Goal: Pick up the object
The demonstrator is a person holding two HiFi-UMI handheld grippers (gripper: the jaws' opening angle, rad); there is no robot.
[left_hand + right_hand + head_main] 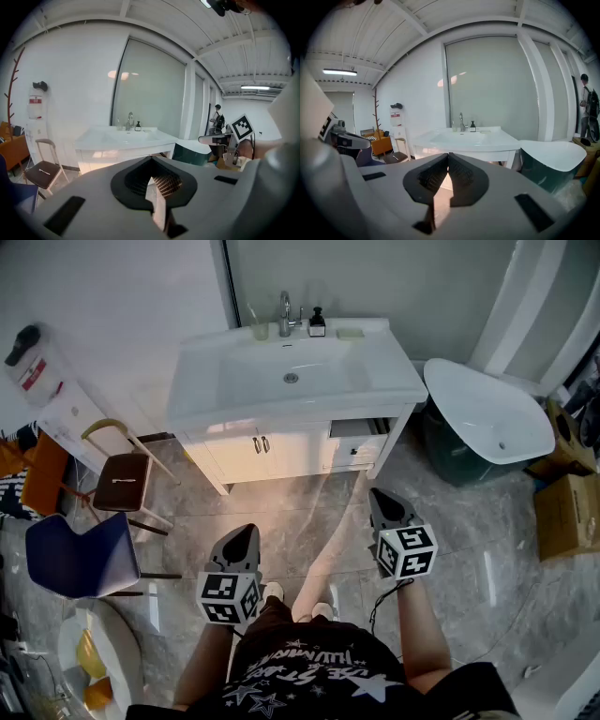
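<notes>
1. Near the bottom of the head view, the left gripper (247, 534) and the right gripper (381, 501) are held side by side over the grey marbled floor (309, 498). Both tilt slightly down toward the far wall.
2. Seen in its own view, the left gripper (152, 159) has its jaws pressed together at the tips, with nothing between them.
3. The right gripper (447, 154) in its own view is the same: jaws closed on each other and empty.
4. Far ahead of both stands a white vanity cabinet with a sunken basin (384, 371), well apart from the grippers.
5. Along its far rim sit a chrome tap (285, 313), a clear glass tumbler (259, 326) just left of the tap, a small dark pump bottle (317, 324) just right of it, and a pale bar of soap (350, 333) further right.
6. Which of these small things is the object cannot be told; all stand on the vanity, far from both grippers.
7. Right of the vanity is a white oval tub on a dark green base (487, 413), with a brown cardboard box (567, 512) nearer.
8. On the left stand a brown-seated stool (120, 482) and, nearer, a blue chair (80, 554).
</notes>
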